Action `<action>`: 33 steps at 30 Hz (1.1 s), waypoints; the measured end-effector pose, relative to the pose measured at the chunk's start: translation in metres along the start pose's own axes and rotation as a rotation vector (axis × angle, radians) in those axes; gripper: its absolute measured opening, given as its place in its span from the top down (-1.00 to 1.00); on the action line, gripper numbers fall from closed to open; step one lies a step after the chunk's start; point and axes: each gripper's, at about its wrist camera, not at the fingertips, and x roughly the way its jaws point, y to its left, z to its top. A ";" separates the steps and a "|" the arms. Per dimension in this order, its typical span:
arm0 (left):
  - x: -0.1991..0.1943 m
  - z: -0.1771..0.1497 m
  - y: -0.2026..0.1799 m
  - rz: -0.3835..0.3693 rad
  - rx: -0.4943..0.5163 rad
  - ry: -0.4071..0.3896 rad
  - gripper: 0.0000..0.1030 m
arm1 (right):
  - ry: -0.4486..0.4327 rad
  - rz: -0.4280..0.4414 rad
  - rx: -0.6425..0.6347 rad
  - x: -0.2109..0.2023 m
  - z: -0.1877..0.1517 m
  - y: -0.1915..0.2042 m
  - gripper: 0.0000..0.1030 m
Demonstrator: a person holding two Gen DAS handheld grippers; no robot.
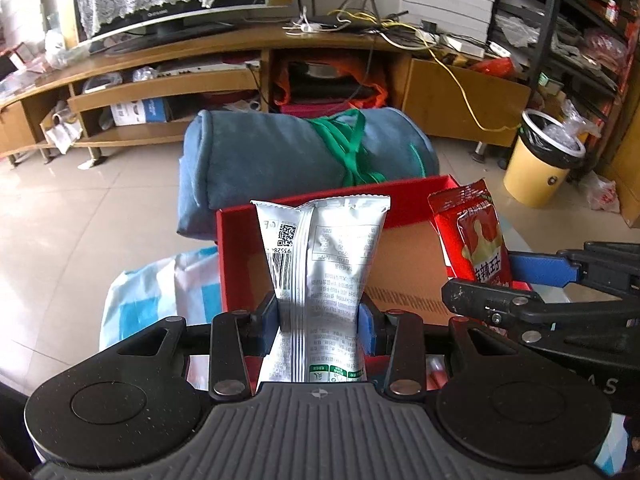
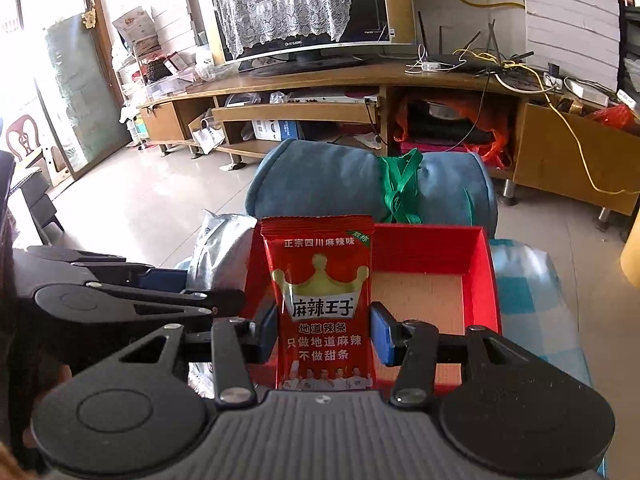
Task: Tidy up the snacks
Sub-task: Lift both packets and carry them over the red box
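My left gripper [image 1: 320, 326] is shut on a silver snack packet [image 1: 324, 256] and holds it upright over the near left part of a red box [image 1: 320, 208] with a bare cardboard floor. My right gripper [image 2: 324, 334] is shut on a red spicy-strip packet [image 2: 322, 304] and holds it upright over the near edge of the same red box [image 2: 480, 272]. In the left wrist view the right gripper [image 1: 508, 280] and its red packet [image 1: 476, 236] stand at the box's right side. In the right wrist view the left gripper [image 2: 176, 288] and the silver packet [image 2: 220, 248] are at the left.
The box rests on a blue-and-white checked cloth [image 1: 160, 292]. A rolled blue blanket [image 1: 280, 156] tied with green strap lies just behind it. A wooden TV stand [image 1: 224, 52] runs along the back, a yellow bin [image 1: 540, 160] stands at the right.
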 end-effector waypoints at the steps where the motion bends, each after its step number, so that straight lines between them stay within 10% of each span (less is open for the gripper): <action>1: 0.001 0.002 0.001 0.004 -0.006 -0.001 0.07 | -0.001 -0.003 0.000 0.003 0.002 -0.001 0.18; 33: 0.056 0.027 -0.001 0.108 -0.037 0.038 0.07 | 0.049 -0.057 0.033 0.070 0.023 -0.029 0.18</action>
